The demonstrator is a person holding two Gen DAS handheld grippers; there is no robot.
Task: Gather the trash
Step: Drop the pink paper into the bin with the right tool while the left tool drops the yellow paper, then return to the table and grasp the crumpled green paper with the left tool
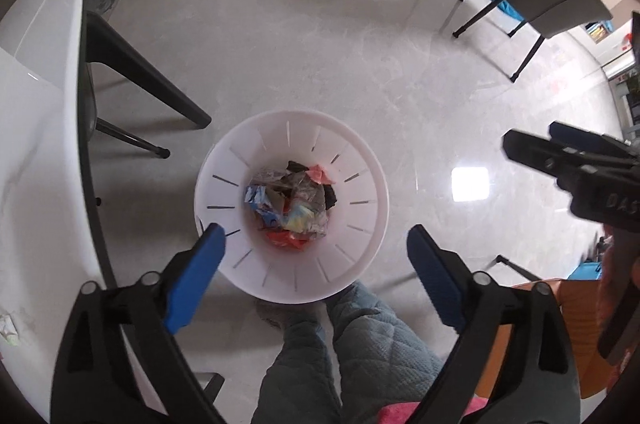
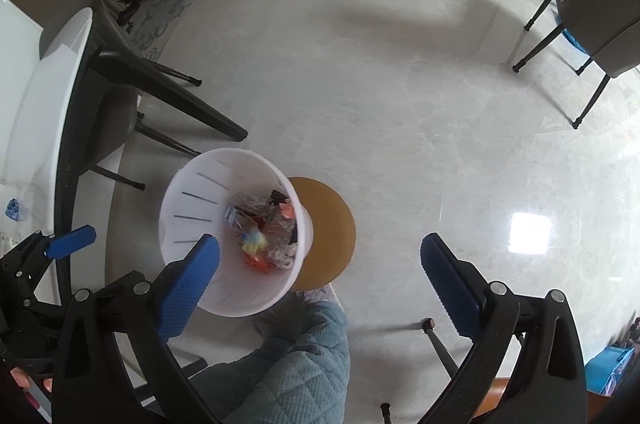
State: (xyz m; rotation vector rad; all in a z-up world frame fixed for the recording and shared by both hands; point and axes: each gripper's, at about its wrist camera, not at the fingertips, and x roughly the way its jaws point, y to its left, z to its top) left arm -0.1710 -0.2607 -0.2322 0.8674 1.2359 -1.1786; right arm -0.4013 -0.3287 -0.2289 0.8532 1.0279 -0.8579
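Both grippers, left (image 1: 316, 240) and right (image 2: 320, 256), jaws wide, empty, above white wastebasket (image 1: 360, 192) holding wrappers (image 1: 290, 204). Drop step looks done; next: seek remaining trash.

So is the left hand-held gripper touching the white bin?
Apart. In the left wrist view the left hand-held gripper hangs open above the white bin, both blue pads bare. The right wrist view shows it off beside the bin.

The left gripper (image 1: 316, 240) hangs over the white bin (image 1: 360, 200), blue fingers (image 1: 192, 280) spread wide and empty; crumpled wrappers (image 1: 290, 204) lie in the bin's bottom on the floor (image 1: 360, 64).
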